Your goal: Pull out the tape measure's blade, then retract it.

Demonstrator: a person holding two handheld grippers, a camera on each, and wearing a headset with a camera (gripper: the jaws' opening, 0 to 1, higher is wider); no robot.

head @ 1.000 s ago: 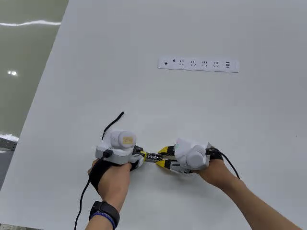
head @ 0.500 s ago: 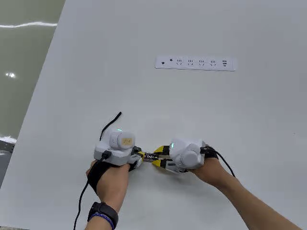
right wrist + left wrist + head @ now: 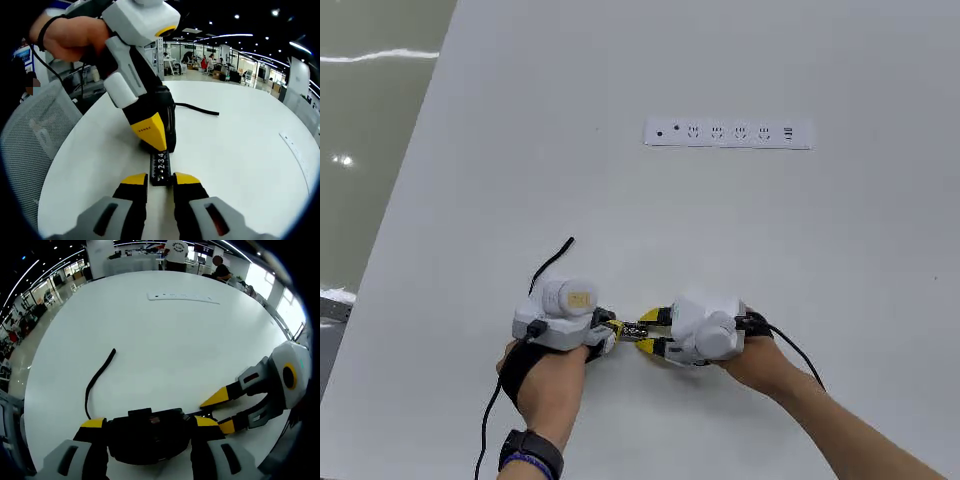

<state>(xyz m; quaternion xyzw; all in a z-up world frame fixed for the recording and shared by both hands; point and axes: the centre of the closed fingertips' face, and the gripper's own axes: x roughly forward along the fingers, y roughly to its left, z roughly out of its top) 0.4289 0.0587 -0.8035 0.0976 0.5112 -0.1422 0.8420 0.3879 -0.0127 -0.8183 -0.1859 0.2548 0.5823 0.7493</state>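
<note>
Centrally, close to the near edge of the worktop and toward its left side, I hold the tape measure between the two tools. My left tongs are clamped on its black case, one yellow-tipped jaw against each flank. A short length of blade, with the numerals 2, 3 and 4 legible, runs from the case to my right tongs, whose jaws pinch its free end. The two pairs of tongs face each other tip to tip, just apart. I cannot tell whether the case touches the worktop. A black strap lies loose beyond the left tongs. A white power strip lies well apart, toward the far edge.
</note>
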